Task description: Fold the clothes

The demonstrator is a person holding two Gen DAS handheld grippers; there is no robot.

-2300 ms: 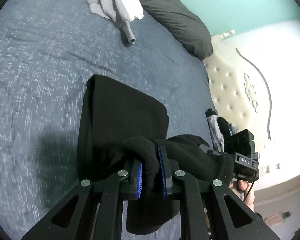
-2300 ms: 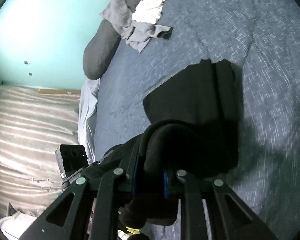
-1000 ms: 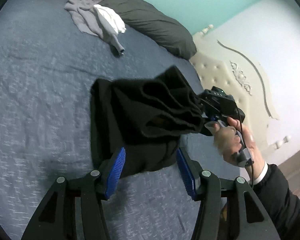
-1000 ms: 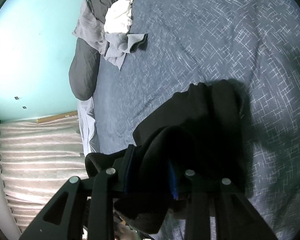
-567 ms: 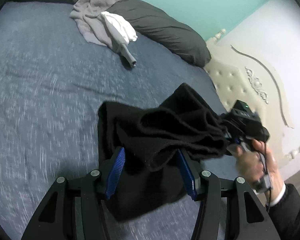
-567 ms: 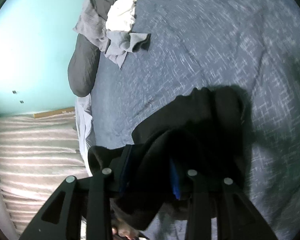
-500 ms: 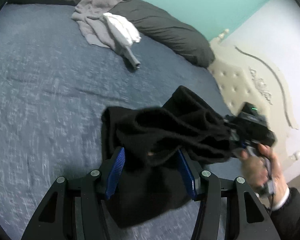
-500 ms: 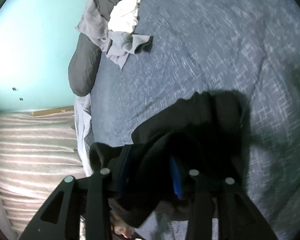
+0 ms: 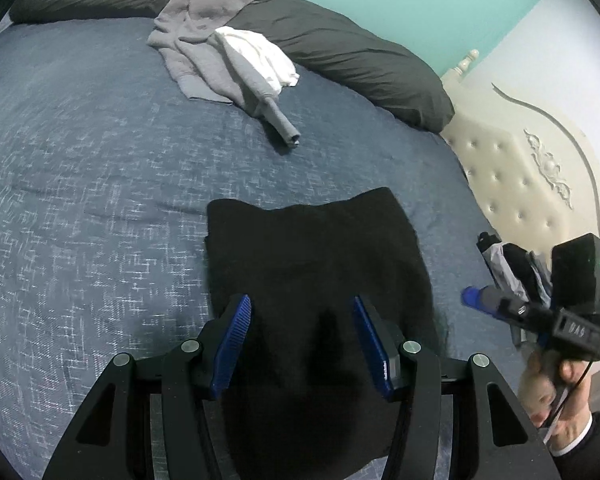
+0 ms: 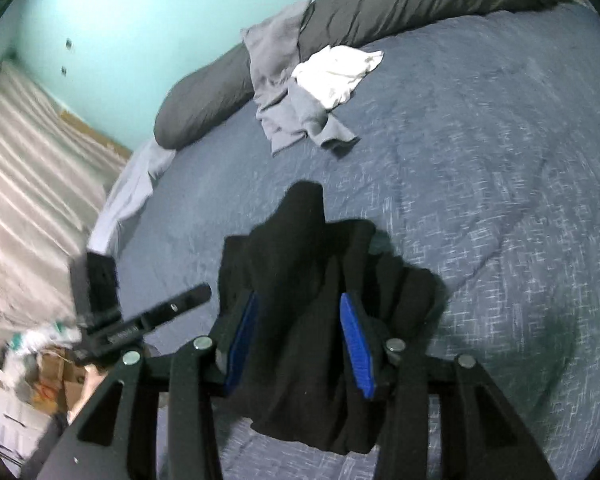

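A: So where's the black garment [image 9: 316, 264] rn?

B: Mid-bed, toward the near edge of the bed [image 9: 80, 184], lying as a folded bundle. Looks flat from the left wrist cam, lumpier from the right one.

A: Left gripper [image 9: 302, 340]?

B: Jaws apart, blue pads either side of the near end of the cloth, not pressing on it. Garment runs straight away from it, long axis along the way the gripper points, toward the pillow [image 9: 340, 52].

A: Right gripper [image 10: 298, 340]?

B: Jaws apart too. Cloth sits loose btwn the pads; can't see either pad squeezing it, tho the picture's blurred. From the left cam that gripper is off at the right side, clear of the garment.

A: So which hand's nearer for the next fold?

B: Left, I'd say. It's right over the near end, lined up w/ the length. Next fold prob. means pinching that near edge and carrying it toward the far one.

A: Other laundry?

B: Grey garment [image 9: 216, 36] w/ a white cloth [image 9: 264, 58] on it, up by the pillow at the far edge, well apart from the black one. Not folded yet.
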